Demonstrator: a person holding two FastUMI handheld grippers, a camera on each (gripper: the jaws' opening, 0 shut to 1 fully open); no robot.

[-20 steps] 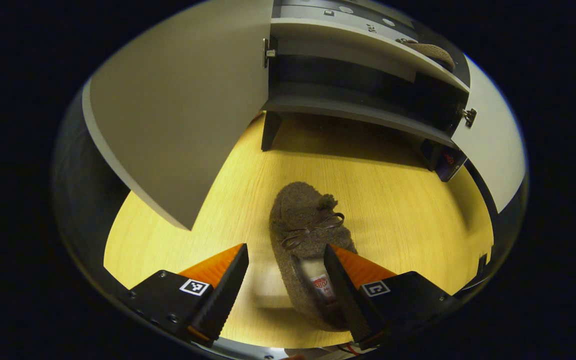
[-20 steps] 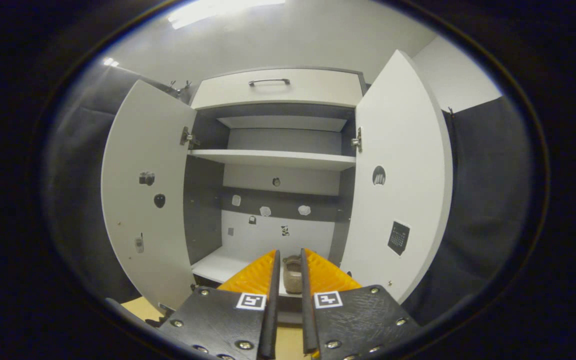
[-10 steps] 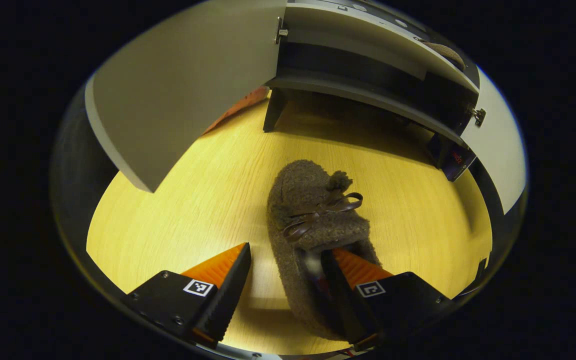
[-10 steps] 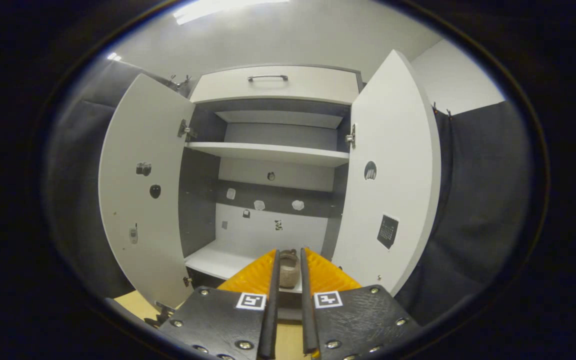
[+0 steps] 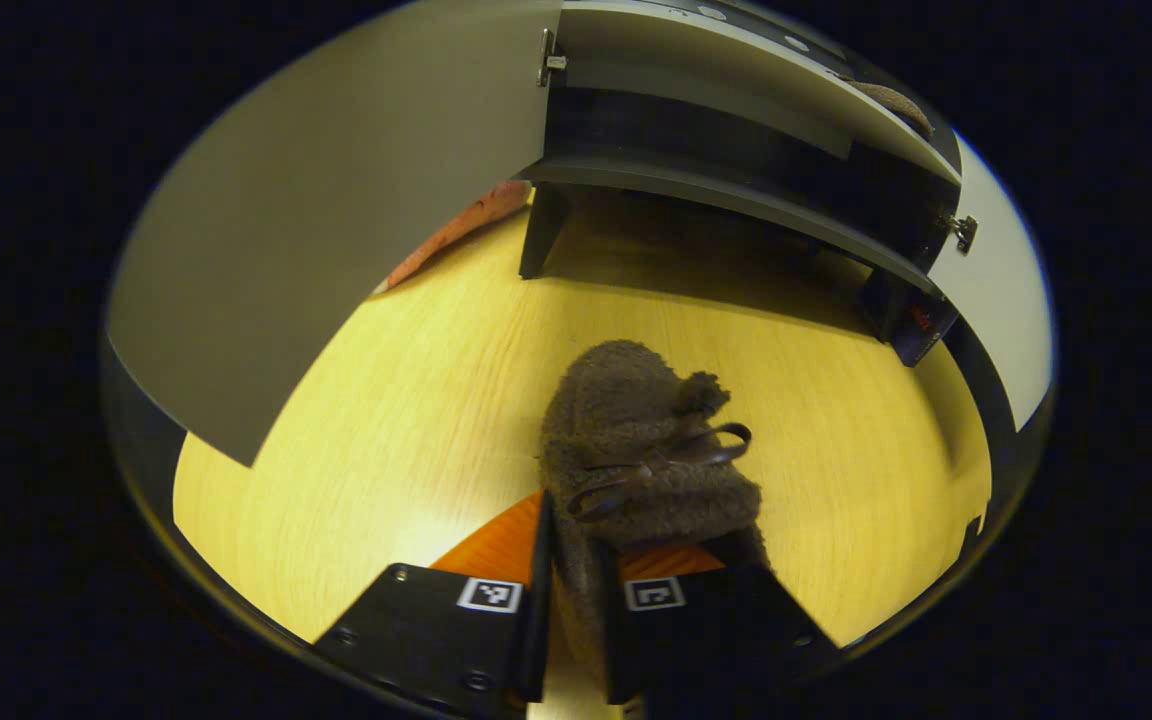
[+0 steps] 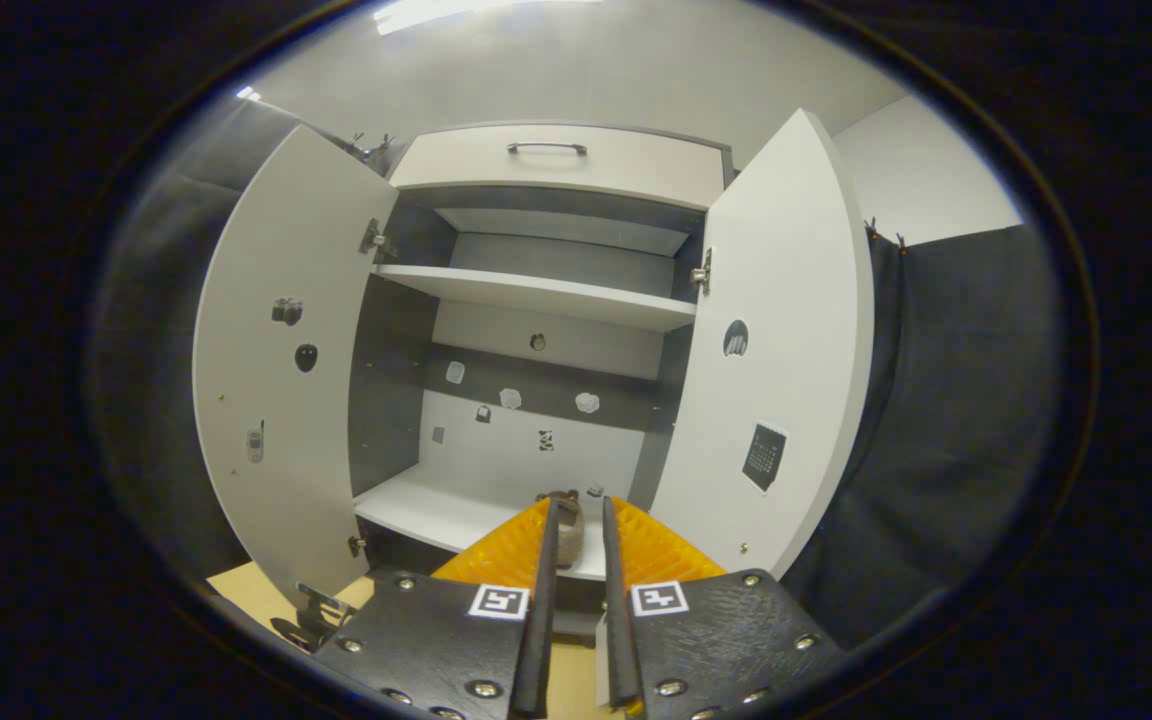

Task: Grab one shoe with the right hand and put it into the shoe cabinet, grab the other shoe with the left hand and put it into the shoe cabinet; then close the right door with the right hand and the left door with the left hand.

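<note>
- Your left gripper (image 5: 572,585) is clamped on the brown fuzzy shoe (image 5: 648,450): both fingers press on one side wall of the shoe near its heel opening, with only that strip of fabric between them.
- The shoe sits on the yellow wooden floor (image 5: 416,400) in front of the shoe cabinet (image 5: 736,190), toe pointing toward it, bow on top.
- Your right gripper (image 6: 572,590) holds nothing; its jaws are drawn nearly together with a narrow slit left between them.
- Through that slit, in the right gripper view, the other shoe (image 6: 569,520) rests on the cabinet's bottom shelf (image 6: 436,510), toward the right side.
- Both doors stand wide open: the left door (image 6: 276,360) and the right door (image 6: 776,340).
- A second ago your left gripper's fingers were spread wide, one outside the shoe and one over its opening; they have since closed on the shoe's wall.
- In the left gripper view the shoe now sits a little higher and the left door edge has swung farther toward the lower left.
- The right gripper view has shifted slightly, and the shelved shoe shows smaller and more hidden than before.
</note>
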